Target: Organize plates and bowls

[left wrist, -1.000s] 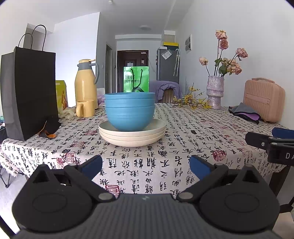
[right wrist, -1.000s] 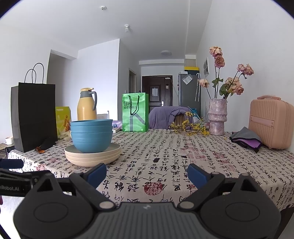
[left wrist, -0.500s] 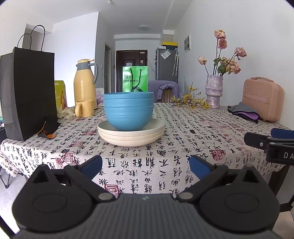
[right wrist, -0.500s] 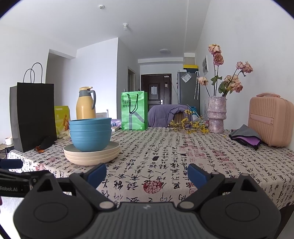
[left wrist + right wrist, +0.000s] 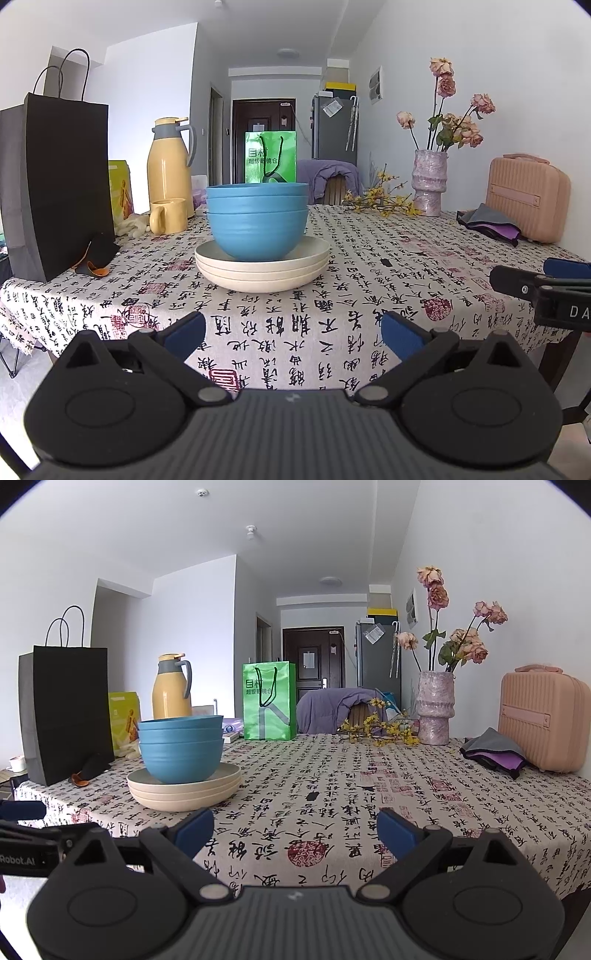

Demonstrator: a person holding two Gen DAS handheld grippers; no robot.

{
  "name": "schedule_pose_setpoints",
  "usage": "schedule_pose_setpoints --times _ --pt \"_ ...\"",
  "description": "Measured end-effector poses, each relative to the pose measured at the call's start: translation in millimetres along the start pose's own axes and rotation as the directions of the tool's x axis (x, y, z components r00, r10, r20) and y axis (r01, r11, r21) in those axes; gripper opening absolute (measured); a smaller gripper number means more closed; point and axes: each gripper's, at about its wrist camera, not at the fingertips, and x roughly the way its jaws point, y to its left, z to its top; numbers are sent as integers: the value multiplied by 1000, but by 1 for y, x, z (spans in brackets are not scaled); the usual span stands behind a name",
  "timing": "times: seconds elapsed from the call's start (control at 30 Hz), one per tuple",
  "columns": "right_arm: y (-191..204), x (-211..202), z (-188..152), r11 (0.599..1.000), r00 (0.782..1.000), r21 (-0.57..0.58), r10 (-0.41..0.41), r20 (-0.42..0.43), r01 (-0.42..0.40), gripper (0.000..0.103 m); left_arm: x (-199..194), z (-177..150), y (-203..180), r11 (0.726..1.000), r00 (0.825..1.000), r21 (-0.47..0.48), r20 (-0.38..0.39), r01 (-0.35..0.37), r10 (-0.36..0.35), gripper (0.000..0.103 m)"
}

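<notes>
Three nested blue bowls (image 5: 257, 225) (image 5: 181, 747) sit on a stack of three cream plates (image 5: 263, 267) (image 5: 184, 788) on the table with the calligraphy-print cloth (image 5: 369, 280) (image 5: 332, 805). My left gripper (image 5: 293, 330) is open and empty, held near the table's front edge, straight in front of the stack and short of it. My right gripper (image 5: 295, 829) is also open and empty, over the front edge to the right of the stack. Each gripper shows at the side of the other's view.
Left of the stack stand a black paper bag (image 5: 59, 184), a yellow jug (image 5: 170, 166) and a yellow mug (image 5: 168, 220). A green bag (image 5: 269, 701) stands behind. A vase of dried flowers (image 5: 435, 710), a folded cloth (image 5: 493, 751) and a pink case (image 5: 543, 718) are at the right.
Both views have shifted only slightly; the stack and the grippers' fingers stand as before.
</notes>
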Motion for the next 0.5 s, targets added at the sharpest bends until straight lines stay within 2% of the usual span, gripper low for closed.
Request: schedule_pose_setpoints --times 0.5 --pt "0 0 1 1000 1000 1 -1 0 1 95 -2 0 0 1000 1000 3 0 7 -7 103"
